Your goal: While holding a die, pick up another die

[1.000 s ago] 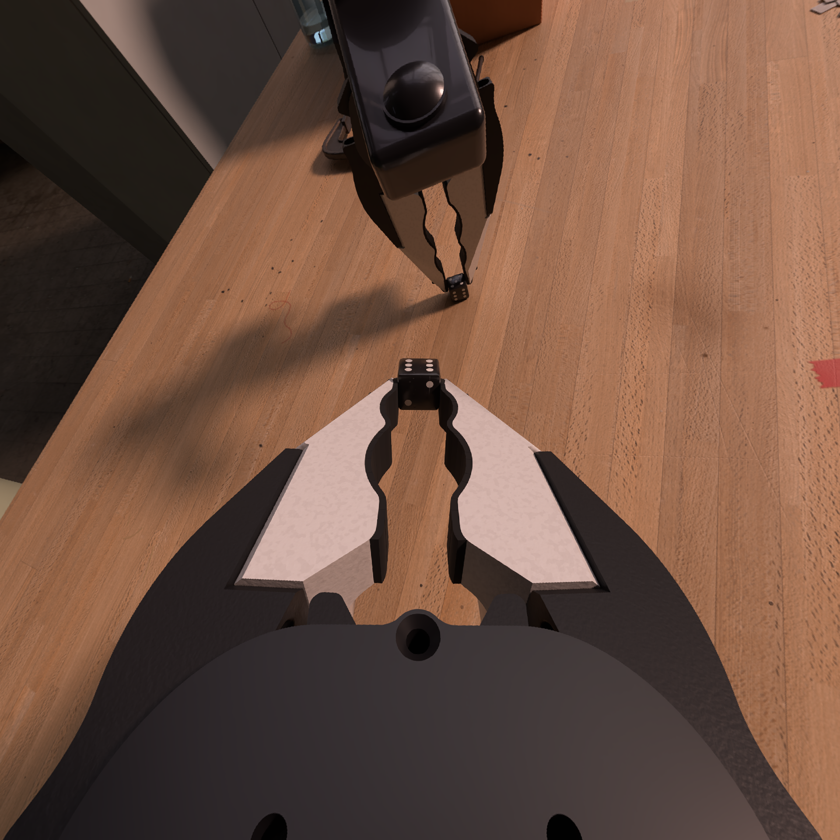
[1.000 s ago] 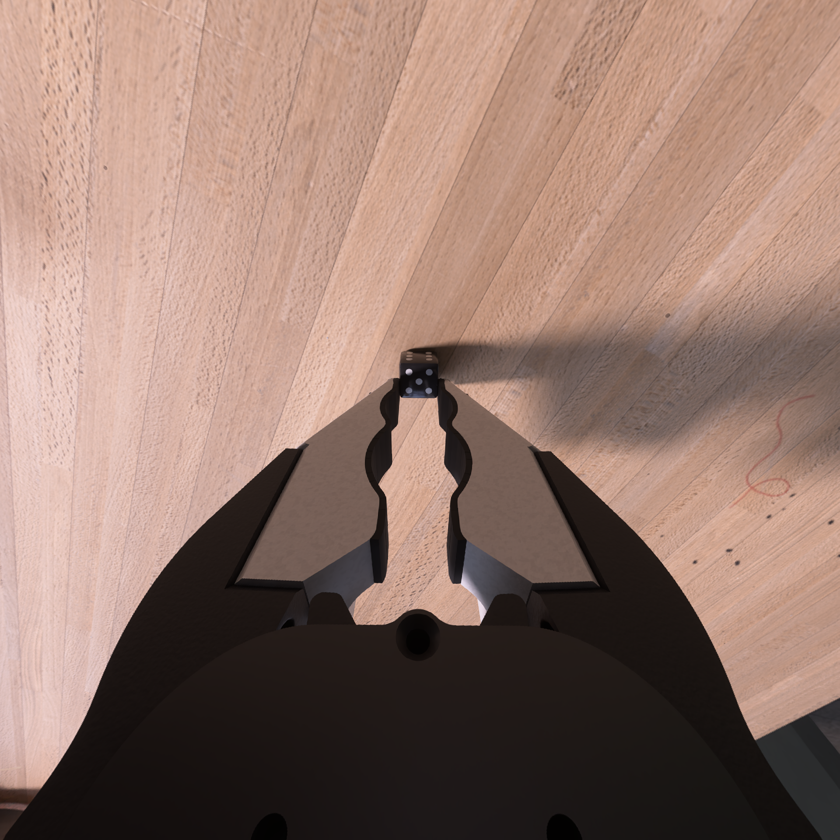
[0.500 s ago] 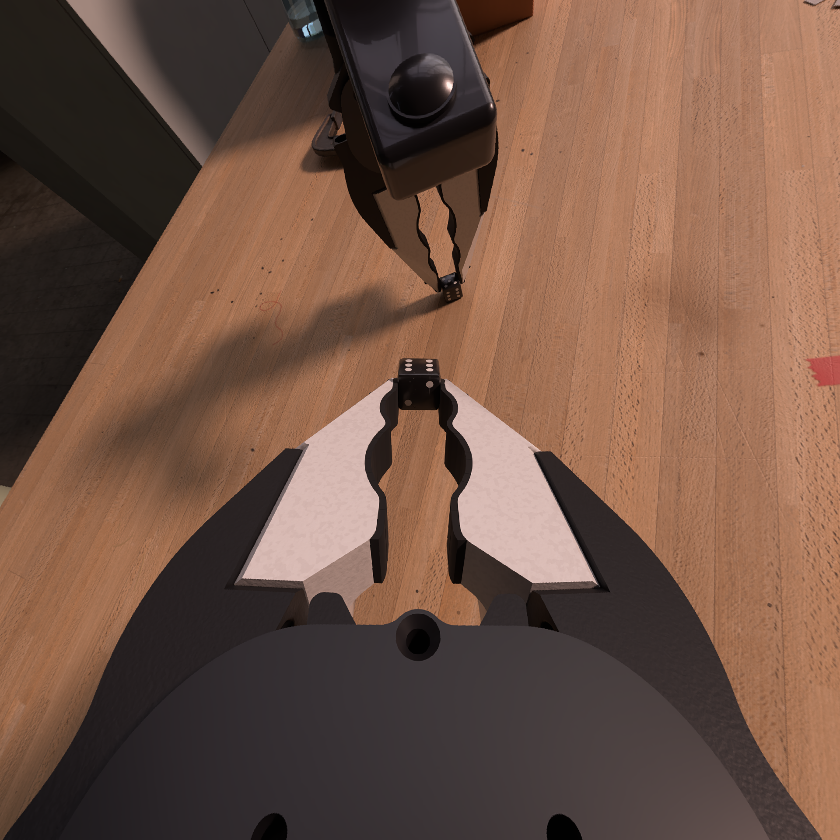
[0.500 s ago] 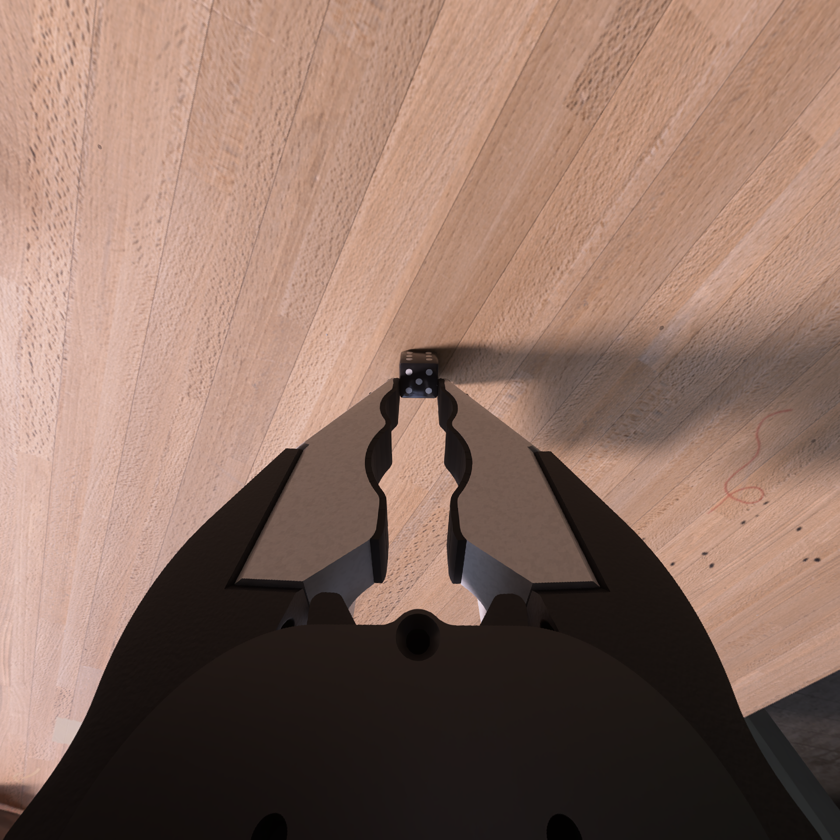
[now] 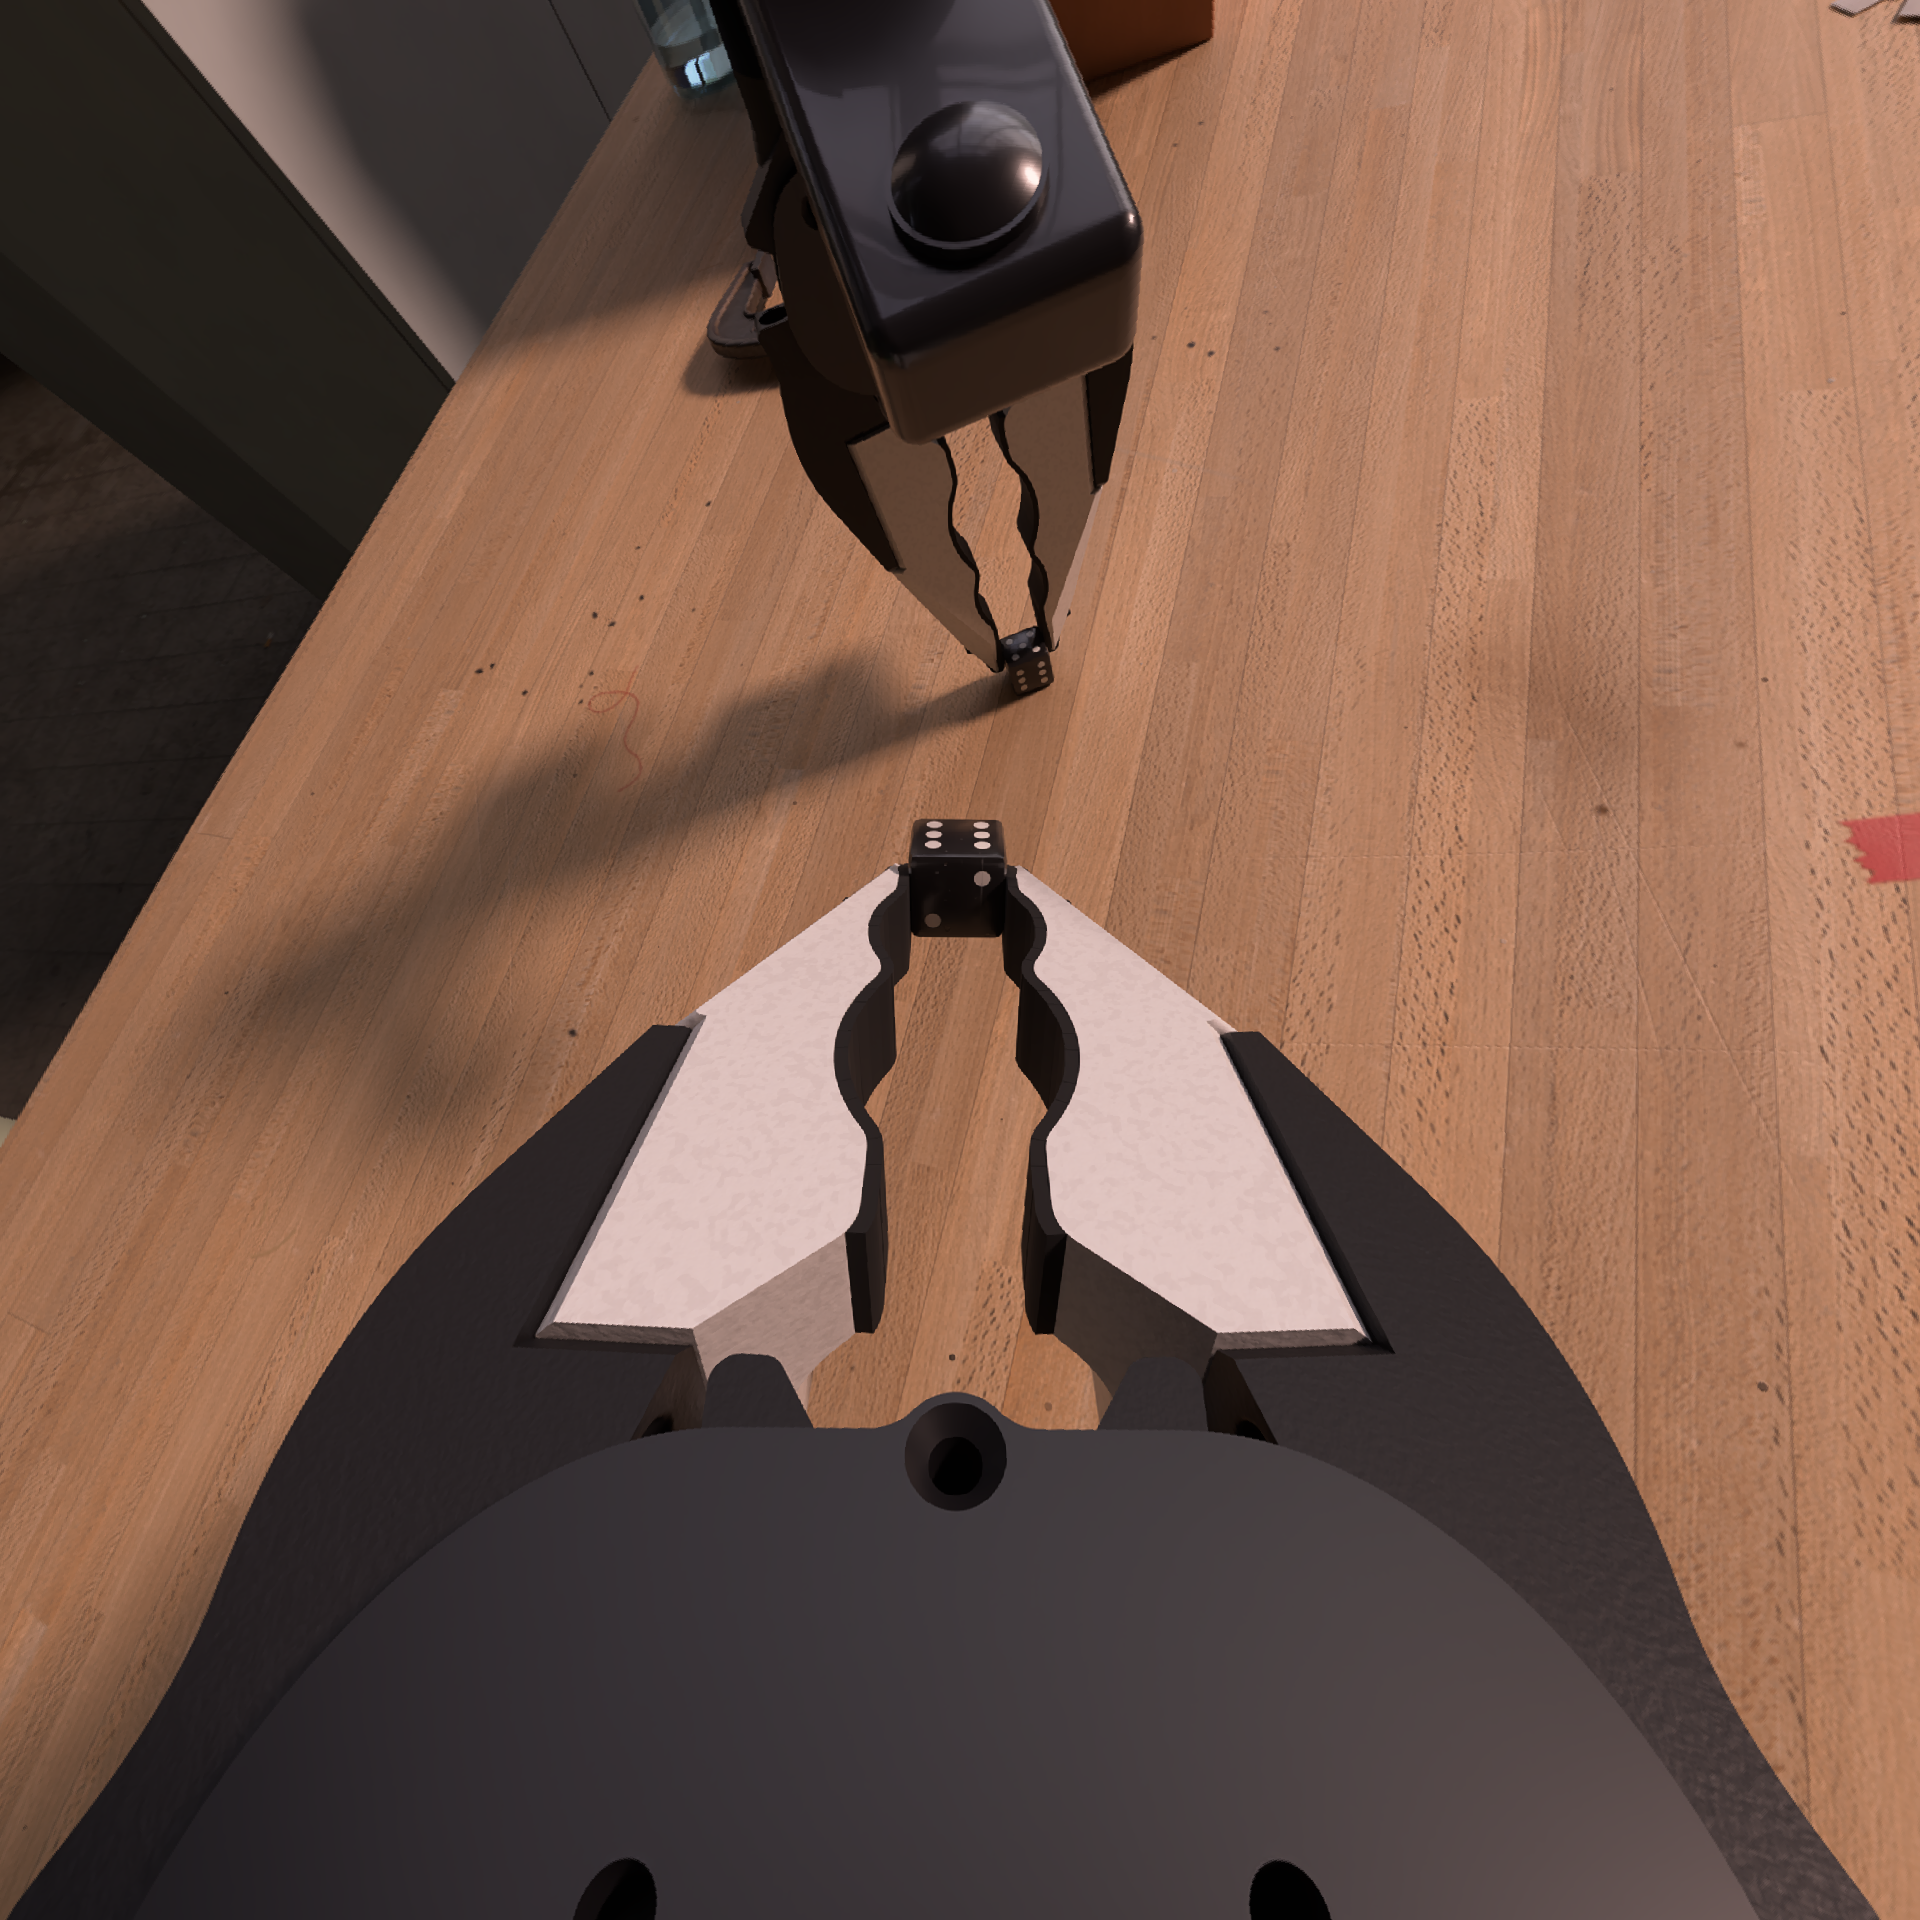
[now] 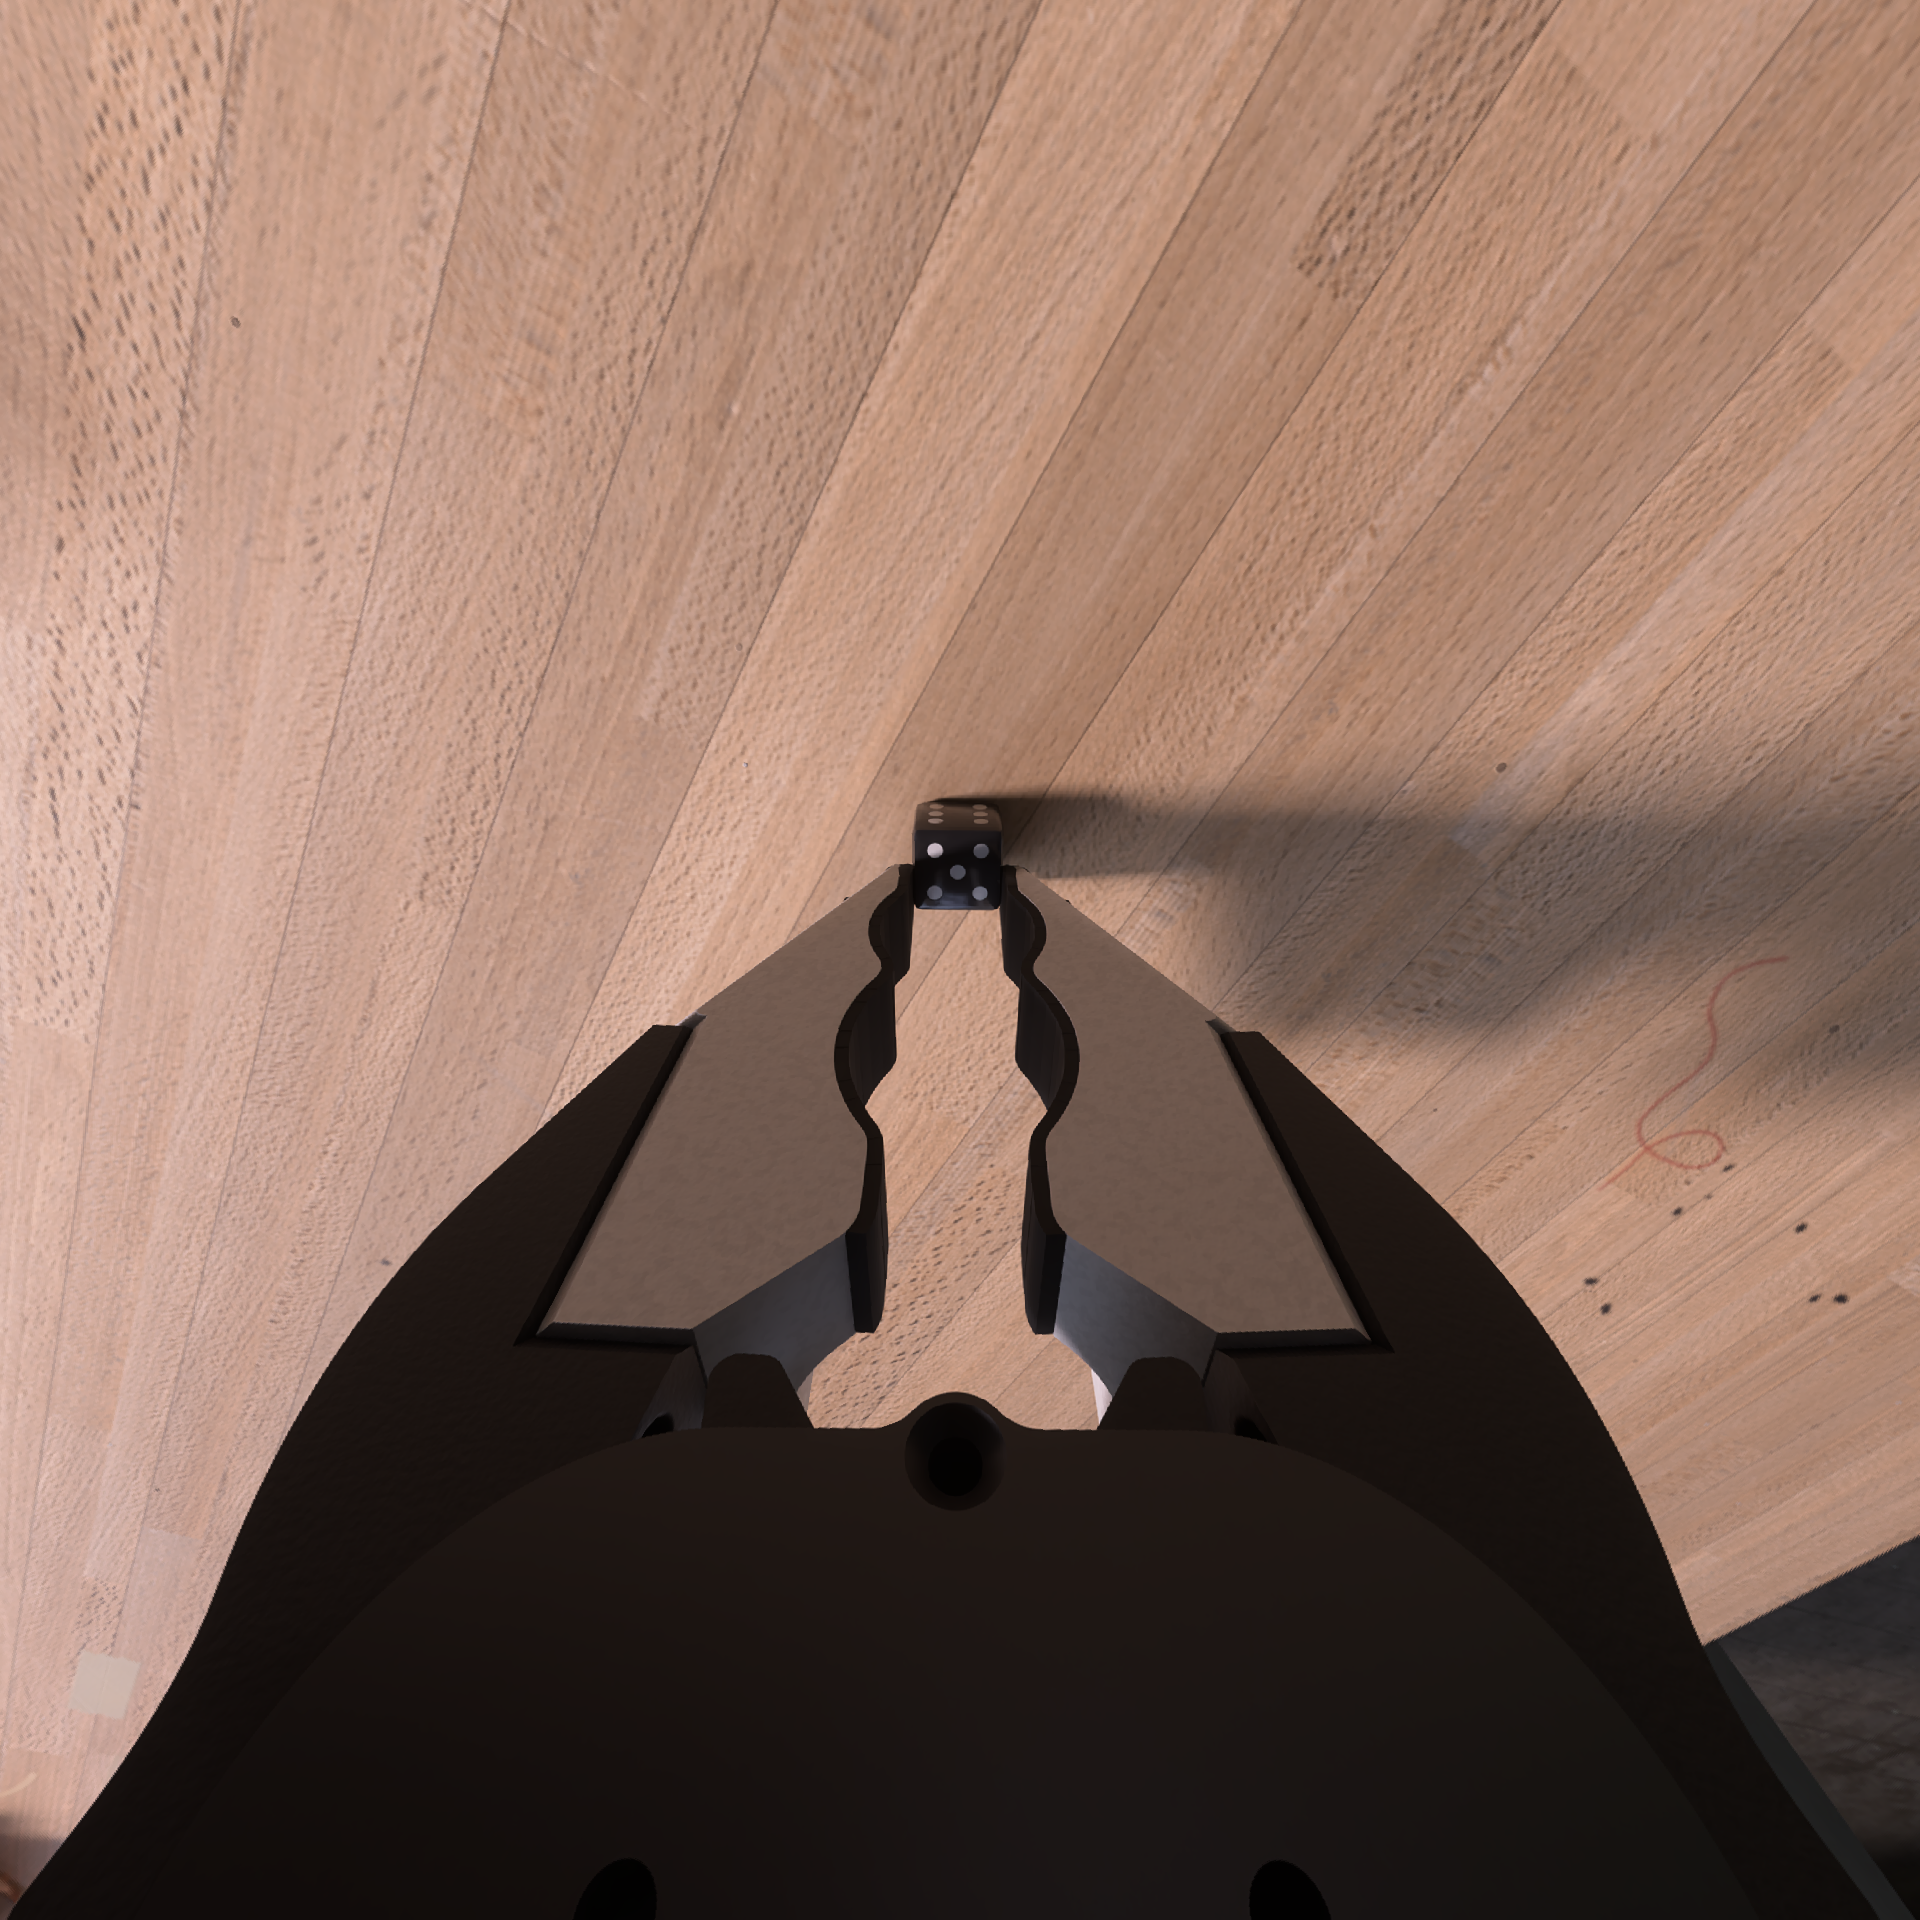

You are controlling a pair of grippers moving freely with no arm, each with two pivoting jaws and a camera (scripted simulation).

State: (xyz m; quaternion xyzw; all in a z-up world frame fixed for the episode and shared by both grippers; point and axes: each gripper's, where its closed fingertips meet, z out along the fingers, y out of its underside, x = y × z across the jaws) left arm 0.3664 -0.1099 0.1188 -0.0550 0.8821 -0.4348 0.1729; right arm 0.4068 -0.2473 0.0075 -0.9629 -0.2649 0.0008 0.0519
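My left gripper [image 5: 956, 883] is shut on a black die with white pips [image 5: 956, 878], held above the wooden table [image 5: 1455, 727]. My right gripper [image 6: 956, 878] is shut on a second black die [image 6: 956, 857] right at the table surface. The left wrist view shows the right gripper [image 5: 1018, 655] ahead, pointing down, with its die [image 5: 1027, 665] at the fingertips on or just above the wood. I cannot tell whether that die touches the table.
The table's left edge [image 5: 343, 582] drops to a dark floor. A glass jar [image 5: 691, 52] and a brown box [image 5: 1143, 31] stand at the far end. A red tape piece [image 5: 1886, 847] lies at the right. A red scribble [image 6: 1683, 1081] marks the wood.
In the left wrist view the right gripper with its die has shifted slightly up the frame and rightward. The right wrist view has shifted slightly over the wood. Both grips are unchanged.
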